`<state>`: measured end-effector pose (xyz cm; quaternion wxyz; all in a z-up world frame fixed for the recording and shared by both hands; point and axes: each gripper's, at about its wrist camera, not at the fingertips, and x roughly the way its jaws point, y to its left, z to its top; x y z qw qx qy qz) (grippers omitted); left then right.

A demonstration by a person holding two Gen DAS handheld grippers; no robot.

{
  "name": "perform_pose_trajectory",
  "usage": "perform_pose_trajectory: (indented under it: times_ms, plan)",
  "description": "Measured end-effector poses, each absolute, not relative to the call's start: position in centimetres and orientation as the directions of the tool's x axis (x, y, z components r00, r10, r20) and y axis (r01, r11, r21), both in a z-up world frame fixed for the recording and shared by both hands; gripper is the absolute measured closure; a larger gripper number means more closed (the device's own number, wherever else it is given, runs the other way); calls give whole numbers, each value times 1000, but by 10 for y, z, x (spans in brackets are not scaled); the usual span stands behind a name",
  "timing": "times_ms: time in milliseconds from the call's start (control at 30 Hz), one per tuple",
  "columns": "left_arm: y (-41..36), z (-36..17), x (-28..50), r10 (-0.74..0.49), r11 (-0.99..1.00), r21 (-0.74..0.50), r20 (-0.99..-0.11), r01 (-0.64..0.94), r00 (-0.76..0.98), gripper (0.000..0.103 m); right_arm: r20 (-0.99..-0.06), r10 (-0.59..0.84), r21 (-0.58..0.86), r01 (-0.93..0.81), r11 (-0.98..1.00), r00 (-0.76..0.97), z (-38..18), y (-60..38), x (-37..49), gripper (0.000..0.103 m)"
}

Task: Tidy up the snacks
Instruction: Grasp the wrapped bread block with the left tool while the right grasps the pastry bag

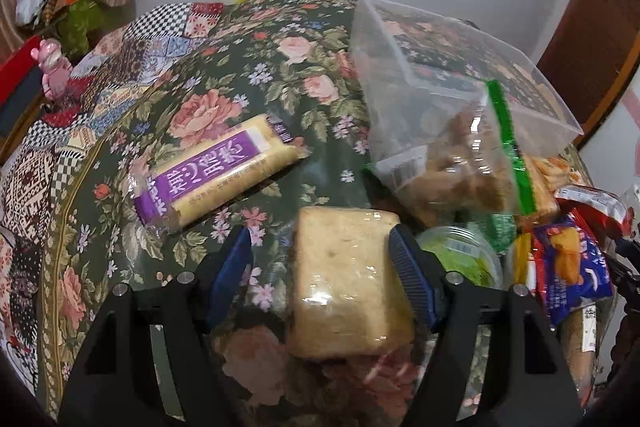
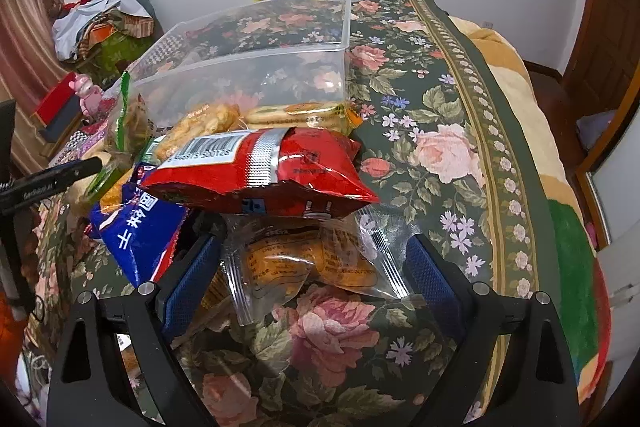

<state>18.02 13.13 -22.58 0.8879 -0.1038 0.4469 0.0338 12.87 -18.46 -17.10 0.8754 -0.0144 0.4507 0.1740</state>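
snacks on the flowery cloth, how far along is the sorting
Early stage. Done: little that shows; the clear bin looks nearly empty, with some packs at its near end. In hand: the left gripper brackets a clear-wrapped cracker block, one pad touching, the other apart; the right gripper stands open around a clear pack of orange snacks. Left: the red bag, blue bag and purple biscuit pack.
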Motion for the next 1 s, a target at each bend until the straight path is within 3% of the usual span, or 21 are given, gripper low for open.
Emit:
perform_pose_trajectory:
  times_ms: [233,367,567,933,1000]
  plan:
    - [143,-224,165,35,982,-84,-801,-170,597,25,-796,294,136,-316,939,529,-171,-185,129,11]
    - [148,-221,159,-24,976,-140,-823,-163,567,28,-796,289,130,-316,940,532,-170,-184,130,11]
    - [116,-222,140,-51,993,-99,-837,-59,545,28,-793,296,146,-306,941,533,-168,-187,130,11]
    - [126,-243,163,-17,983,-107,-859,-147,512,29,-805,304,160,-308,938,509,-177,-185,134,11]
    - [127,-244,167,-15,984,-104,-857,-145,516,35,-805,323,188,-302,934,498,-179,-187,138,11]
